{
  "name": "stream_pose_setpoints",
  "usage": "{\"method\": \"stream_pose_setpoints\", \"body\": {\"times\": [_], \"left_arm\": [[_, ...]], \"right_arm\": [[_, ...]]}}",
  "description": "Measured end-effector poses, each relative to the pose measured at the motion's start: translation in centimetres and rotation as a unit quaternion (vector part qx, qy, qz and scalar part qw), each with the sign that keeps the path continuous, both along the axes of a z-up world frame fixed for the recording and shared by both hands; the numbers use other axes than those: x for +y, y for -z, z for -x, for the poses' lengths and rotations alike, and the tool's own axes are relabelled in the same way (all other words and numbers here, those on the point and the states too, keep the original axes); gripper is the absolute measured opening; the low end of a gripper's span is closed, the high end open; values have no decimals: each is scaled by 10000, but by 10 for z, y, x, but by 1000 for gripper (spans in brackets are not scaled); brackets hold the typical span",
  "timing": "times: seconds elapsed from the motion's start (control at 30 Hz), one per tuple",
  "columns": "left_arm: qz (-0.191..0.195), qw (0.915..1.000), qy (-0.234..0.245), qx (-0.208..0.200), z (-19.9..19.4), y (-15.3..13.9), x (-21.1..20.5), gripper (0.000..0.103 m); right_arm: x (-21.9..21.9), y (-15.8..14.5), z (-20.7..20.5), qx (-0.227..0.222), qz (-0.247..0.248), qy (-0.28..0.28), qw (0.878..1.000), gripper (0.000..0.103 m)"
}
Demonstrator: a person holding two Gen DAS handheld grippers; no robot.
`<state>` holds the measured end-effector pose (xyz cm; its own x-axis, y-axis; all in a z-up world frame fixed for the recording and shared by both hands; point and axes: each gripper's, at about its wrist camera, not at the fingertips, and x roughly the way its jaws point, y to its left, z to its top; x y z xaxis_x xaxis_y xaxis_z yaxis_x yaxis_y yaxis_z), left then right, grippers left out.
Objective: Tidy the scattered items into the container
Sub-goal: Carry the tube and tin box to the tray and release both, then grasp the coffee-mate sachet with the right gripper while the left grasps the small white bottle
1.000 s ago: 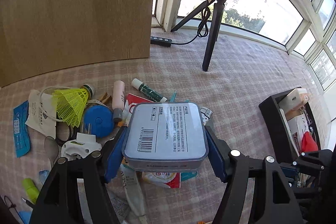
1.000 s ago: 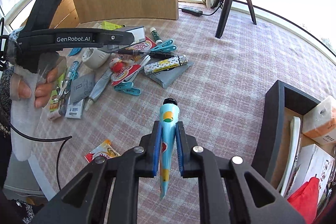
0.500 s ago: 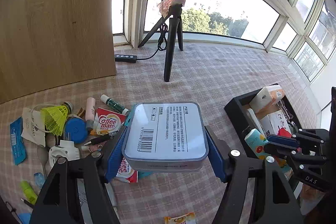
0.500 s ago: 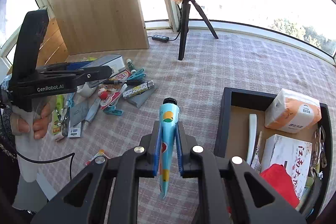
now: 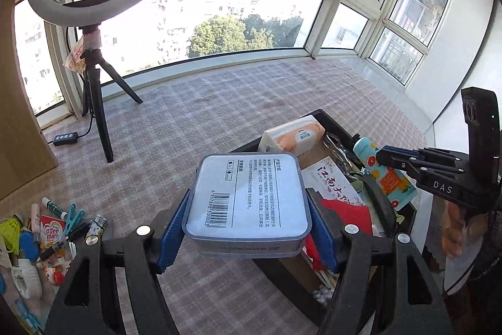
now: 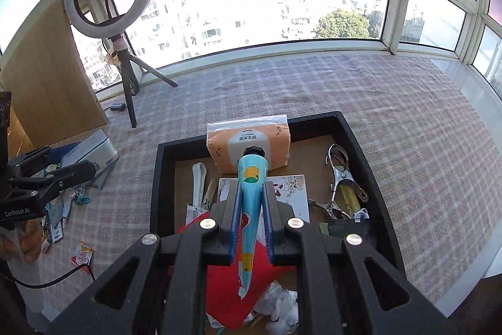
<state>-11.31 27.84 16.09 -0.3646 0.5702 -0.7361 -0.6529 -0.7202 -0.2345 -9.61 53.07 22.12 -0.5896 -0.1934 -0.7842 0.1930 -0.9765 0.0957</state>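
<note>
My left gripper is shut on a flat grey tin with a barcode label, held over the near left corner of the black tray. My right gripper is shut on a blue tube with a black cap and hangs above the middle of the tray. In the tray lie a tissue pack, a red cloth, a white box and metal tongs. Each gripper shows in the other's view: the right gripper on the right, the left gripper on the left.
The scattered pile of sachets, clips and pens lies left of the tray on the checked cloth. A ring light on a tripod and a wooden board stand at the back left. Windows run along the far side.
Both grippers have swung right and risen, away from the pile and over to the black tray. The tin and the tube stayed clamped in their jaws.
</note>
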Motion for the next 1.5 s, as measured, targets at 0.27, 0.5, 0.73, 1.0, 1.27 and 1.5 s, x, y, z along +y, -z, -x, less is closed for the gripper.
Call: {"method": "stream_pose_setpoints", "body": {"times": [0.27,0.5,0.73,1.0,1.27,1.5], "left_arm": [[73,9986,492,151,-32,-8,67,70],[179,9985,465,212,-40,-8,60,70],[203,9996,-35,191,-30,-12,17,70],[421,9935,-1040,175,-21,-5,-78,70],[593,9722,-2264,-10,-26,10,-198,70],[815,9525,-2929,-183,-58,31,-286,70]], "right_arm": [[55,-6,-9,241,64,663,9975,59],[46,-4,-9,253,110,489,9984,61],[11,-1,-6,223,160,-34,9996,61],[-50,4,-9,160,126,-842,9962,61],[-129,19,-27,-39,-17,-1929,9812,61],[-208,47,-63,-349,-219,-3115,9494,61]]}}
